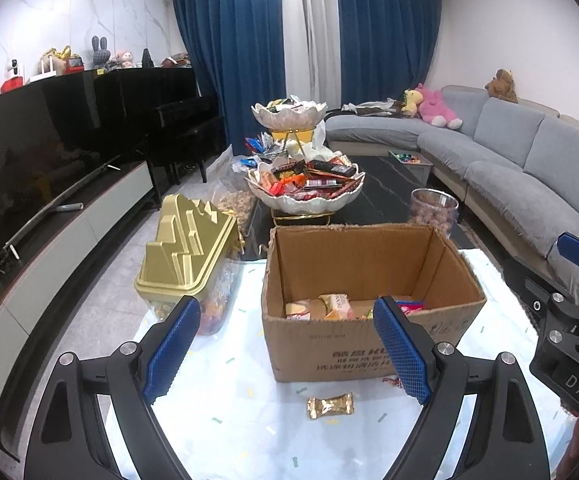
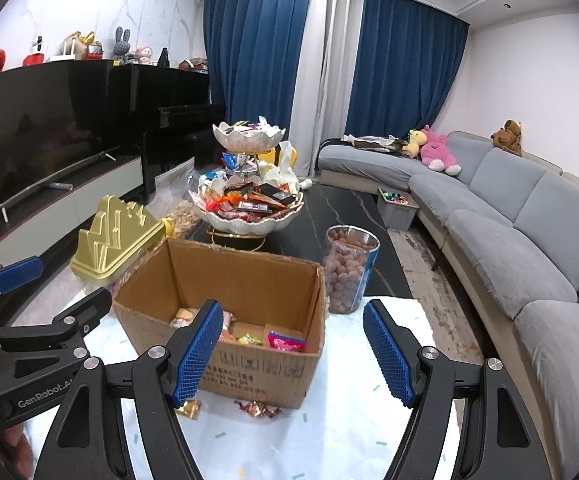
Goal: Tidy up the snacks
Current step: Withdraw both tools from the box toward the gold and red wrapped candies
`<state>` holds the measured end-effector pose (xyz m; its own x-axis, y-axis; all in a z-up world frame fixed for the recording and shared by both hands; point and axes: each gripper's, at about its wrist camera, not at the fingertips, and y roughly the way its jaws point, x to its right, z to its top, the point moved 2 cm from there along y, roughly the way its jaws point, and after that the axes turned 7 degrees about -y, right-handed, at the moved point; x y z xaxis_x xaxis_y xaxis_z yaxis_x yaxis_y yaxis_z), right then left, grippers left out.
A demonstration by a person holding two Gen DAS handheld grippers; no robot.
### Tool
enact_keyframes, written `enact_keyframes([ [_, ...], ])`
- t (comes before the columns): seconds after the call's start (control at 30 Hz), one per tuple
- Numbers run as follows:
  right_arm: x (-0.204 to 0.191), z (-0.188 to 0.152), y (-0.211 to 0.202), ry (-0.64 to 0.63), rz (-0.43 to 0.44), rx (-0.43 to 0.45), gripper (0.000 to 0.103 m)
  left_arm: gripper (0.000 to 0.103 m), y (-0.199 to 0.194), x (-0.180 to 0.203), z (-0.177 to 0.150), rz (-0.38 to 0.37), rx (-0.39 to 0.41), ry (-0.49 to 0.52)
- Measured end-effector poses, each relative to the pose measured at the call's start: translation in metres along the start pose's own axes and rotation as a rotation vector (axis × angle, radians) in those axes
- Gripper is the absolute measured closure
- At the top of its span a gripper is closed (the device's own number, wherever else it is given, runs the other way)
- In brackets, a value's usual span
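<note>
Gold-wrapped candy (image 1: 330, 405) lies on the cloth between the empty left tool's (image 1: 285, 354) spread fingers.

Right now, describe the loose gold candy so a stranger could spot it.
Find the open brown cardboard box on the white cloth. In front of its printed side lies the gold foil-wrapped candy, alone on the cloth. Unlike the red-and-gold twisted candy nearby, it is plain gold.

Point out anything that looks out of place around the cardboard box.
Two wrapped candies lie loose on the white cloth in front of the cardboard box rather than inside: a gold-wrapped candy and a red-and-gold candy. The gold lid sits tilted on its clear container. Both grippers, left gripper and right gripper, are open and empty.
</note>
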<state>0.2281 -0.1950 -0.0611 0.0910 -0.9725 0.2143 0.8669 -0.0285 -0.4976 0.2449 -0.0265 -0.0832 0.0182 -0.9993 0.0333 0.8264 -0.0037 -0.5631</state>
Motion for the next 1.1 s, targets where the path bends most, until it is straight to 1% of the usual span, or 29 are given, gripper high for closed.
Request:
enact_keyframes([
  [0.17, -0.003, -0.017, 0.002, -0.012, 0.008, -0.009, 0.030, 0.014, 0.001, 0.002, -0.019, 0.005, -0.002, 0.004],
  [0.53, -0.010, -0.044, 0.011, -0.025, 0.037, -0.031, 0.030, 0.014, 0.012, 0.005, -0.051, -0.003, -0.014, 0.009],
  [0.83, -0.016, -0.068, 0.024, -0.026, 0.053, -0.058, 0.030, 0.014, 0.028, 0.004, -0.076, 0.000, -0.040, 0.018],
  [1.1, -0.018, -0.084, 0.040, -0.019, 0.081, -0.098, 0.030, 0.014, 0.045, 0.011, -0.098, -0.012, -0.082, 0.047],
])
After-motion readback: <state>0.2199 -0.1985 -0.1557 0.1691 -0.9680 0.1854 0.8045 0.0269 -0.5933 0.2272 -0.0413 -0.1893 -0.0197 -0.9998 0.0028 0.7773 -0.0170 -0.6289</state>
